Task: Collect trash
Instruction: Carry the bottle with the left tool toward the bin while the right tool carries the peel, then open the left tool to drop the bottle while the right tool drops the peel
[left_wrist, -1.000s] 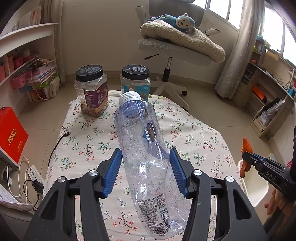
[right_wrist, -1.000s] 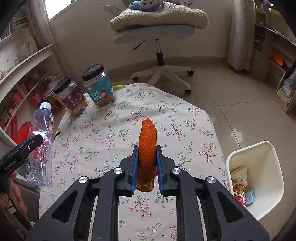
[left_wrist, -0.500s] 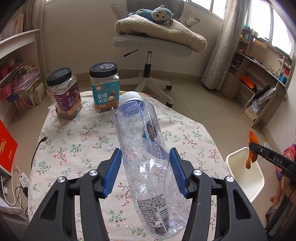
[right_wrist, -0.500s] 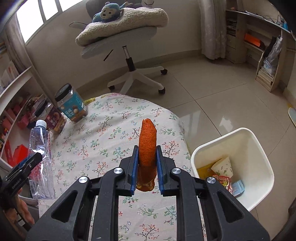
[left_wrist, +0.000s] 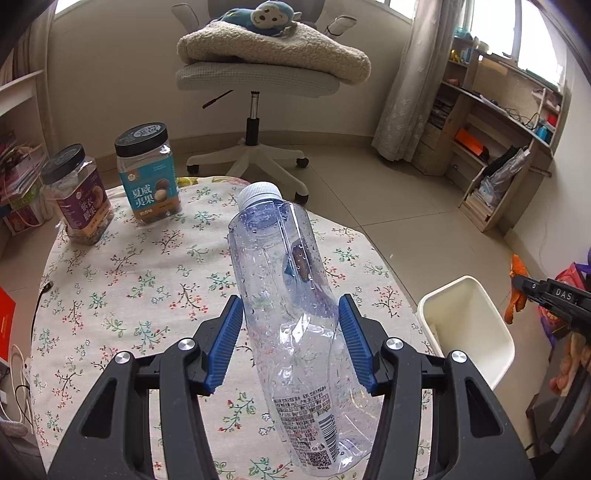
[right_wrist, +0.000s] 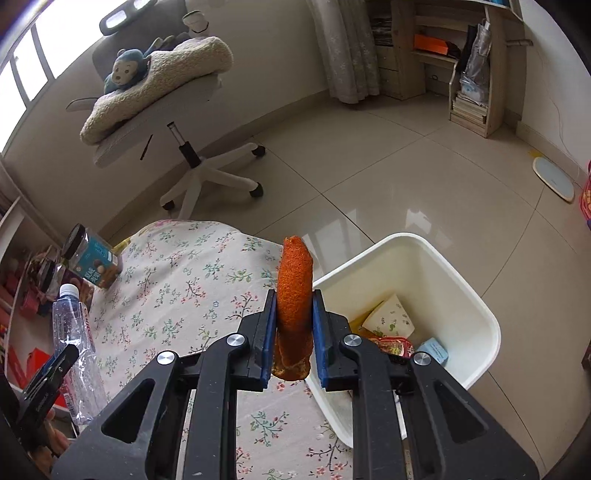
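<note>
1. Presently the left gripper (left_wrist: 291, 341) has its blue pads pressed against both sides of a clear plastic bottle (left_wrist: 291, 306), which is dented where it is squeezed; its white cap points away from the camera and its printed label is near the bottom of the left wrist view.
2. Held this way, the bottle is above the table (left_wrist: 122, 280) with its floral cloth.
3. The right gripper (right_wrist: 294, 332) is clamped tight on an orange peel (right_wrist: 294, 291), a curled strip standing up between the blue pads.
4. Just beyond the peel in the right wrist view is the white trash bin (right_wrist: 461, 291) on the tiled floor, right beside the table edge; it contains a paper cup (right_wrist: 389, 317) and some wrappers.
5. Two black-lidded jars, one with a teal label (left_wrist: 149, 177) and one with a purple label (left_wrist: 79, 201), stand side by side at the far end of the table.
6. Beyond them is an office chair (left_wrist: 255, 81) bearing a folded blanket and a blue monkey toy (left_wrist: 267, 14).
</note>
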